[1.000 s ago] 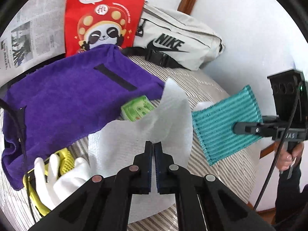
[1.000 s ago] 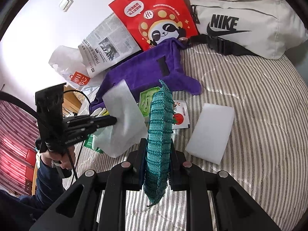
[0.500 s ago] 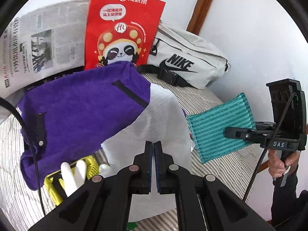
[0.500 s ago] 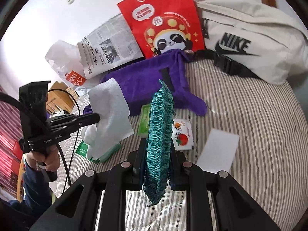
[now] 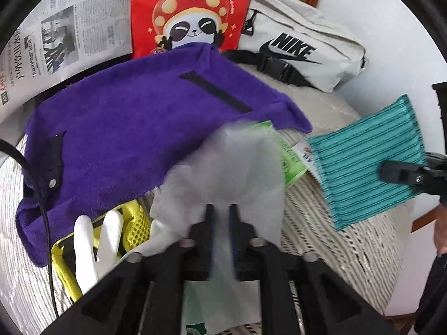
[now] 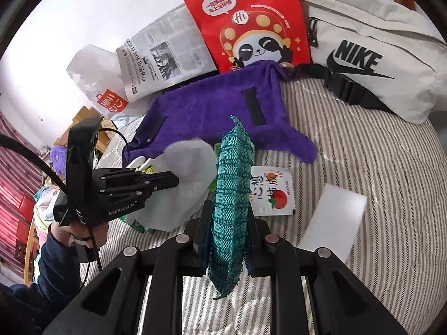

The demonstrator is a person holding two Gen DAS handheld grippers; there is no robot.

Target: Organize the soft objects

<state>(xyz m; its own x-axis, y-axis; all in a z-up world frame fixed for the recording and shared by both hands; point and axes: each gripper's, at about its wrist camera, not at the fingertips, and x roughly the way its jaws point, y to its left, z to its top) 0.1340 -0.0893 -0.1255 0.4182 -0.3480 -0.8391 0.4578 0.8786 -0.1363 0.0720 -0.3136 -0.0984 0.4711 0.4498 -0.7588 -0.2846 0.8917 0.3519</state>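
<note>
My left gripper (image 5: pixel 222 209) hangs over the striped bed, its jaws opening. A thin white cloth (image 5: pixel 223 167) lies blurred and slack in the gap between them, and the pads no longer press on it. Seen from the right wrist, that gripper (image 6: pixel 173 180) points into the white cloth (image 6: pixel 190 178). My right gripper (image 6: pixel 228 209) is shut on a teal ribbed cloth (image 6: pixel 232 173), held upright on edge above the bed; in the left wrist view the cloth (image 5: pixel 368 162) hangs flat at the right. A purple towel (image 5: pixel 125 128) lies spread behind.
A white glove (image 5: pixel 83 240) and yellow mesh (image 5: pixel 137 223) lie under the towel's near edge. A snack packet (image 6: pixel 272 189) and a white foam sheet (image 6: pixel 332 220) rest on the striped cover (image 6: pixel 377 153). A Nike bag (image 6: pixel 377 55), red paper bag (image 6: pixel 251 19) and newspaper (image 6: pixel 164 53) line the back.
The left jaws, pressed shut on the white cloth before, now stand apart and the cloth sags loose. The left gripper has dipped toward the bed. The right gripper still holds the teal cloth.
</note>
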